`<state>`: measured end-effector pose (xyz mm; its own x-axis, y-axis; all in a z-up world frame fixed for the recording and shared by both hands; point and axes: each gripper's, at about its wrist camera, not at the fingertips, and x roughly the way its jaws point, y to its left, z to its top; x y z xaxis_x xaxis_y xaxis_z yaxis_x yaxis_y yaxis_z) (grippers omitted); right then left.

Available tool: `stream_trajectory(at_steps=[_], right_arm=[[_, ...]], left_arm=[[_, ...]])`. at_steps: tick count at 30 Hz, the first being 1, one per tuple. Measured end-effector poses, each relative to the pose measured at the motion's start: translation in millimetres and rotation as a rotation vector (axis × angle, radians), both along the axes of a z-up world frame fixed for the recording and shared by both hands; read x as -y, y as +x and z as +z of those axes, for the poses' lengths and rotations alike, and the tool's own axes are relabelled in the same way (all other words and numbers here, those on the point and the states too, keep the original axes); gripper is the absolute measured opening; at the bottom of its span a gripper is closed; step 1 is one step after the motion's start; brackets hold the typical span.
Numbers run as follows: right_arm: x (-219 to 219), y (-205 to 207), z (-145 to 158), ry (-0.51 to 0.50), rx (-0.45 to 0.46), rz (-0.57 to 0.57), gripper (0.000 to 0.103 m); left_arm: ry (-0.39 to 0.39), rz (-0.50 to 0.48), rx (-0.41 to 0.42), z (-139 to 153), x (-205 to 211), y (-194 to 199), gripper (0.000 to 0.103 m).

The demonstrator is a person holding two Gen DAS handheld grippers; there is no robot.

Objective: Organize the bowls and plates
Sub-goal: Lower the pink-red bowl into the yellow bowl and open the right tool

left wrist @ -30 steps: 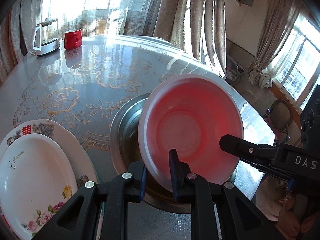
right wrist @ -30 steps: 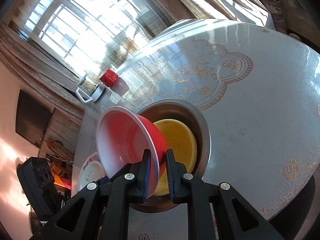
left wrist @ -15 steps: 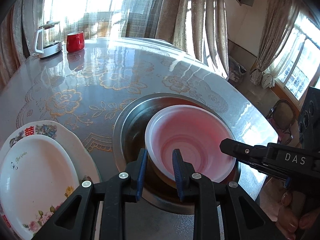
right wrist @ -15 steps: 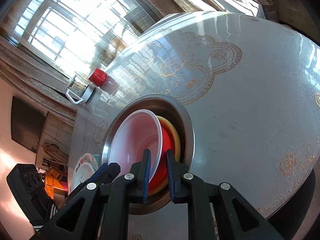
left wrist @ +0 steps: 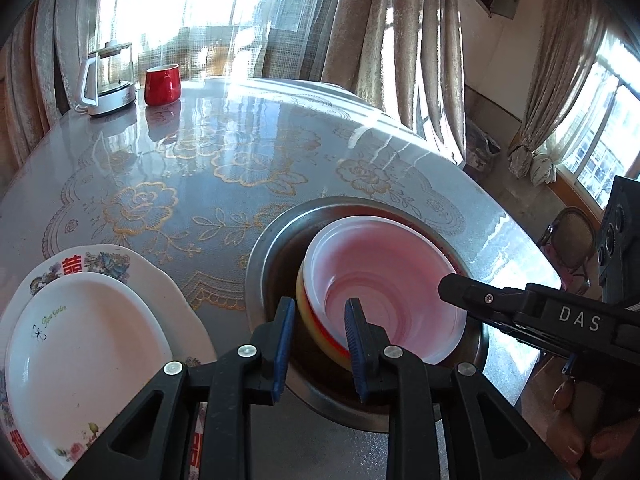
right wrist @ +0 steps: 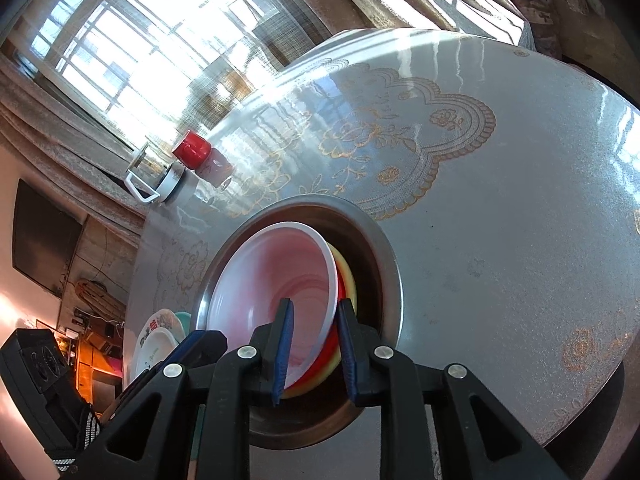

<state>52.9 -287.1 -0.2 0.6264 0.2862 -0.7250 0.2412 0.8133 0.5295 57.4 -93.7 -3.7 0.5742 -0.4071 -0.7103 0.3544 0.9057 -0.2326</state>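
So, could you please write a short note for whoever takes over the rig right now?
Left tongs: open, straddling the near rim of the red bowl, pads off it.
Right tongs: jaws have just been opening, straddling the same bowl's rim, no longer pinching it.
Done: red bowl nested in the yellow bowl, both inside the steel basin.
Plates: small white plate stacked on the patterned plate, left of the basin.
Left: back both tongs off the rim, then probably nothing but a check.

"DAS" in white on the right gripper (left wrist: pixel 456 292) arm; "Rose Garden" in green script on white plate (left wrist: pixel 80 356), left of left gripper (left wrist: pixel 318 344).
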Motion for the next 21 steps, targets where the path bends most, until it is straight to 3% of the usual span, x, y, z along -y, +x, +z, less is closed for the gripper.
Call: stream_trajectory(at_steps=[8,13,21], right_arm=[[-1,-2,3,-0.052,0.001,-0.007,0.027],[-3,-5,11,-0.138,0.026,-0.010,0.029],[-5,-5,7,-0.121,0.018,0.002,0.029]], left_arm=[[0.017,0.001,0.010,0,2,-6,0.027],[0.026,-0.005,0.027,2,2,-10,0.030],[0.030,-0.009,0.037,3,2,-15,0.031]])
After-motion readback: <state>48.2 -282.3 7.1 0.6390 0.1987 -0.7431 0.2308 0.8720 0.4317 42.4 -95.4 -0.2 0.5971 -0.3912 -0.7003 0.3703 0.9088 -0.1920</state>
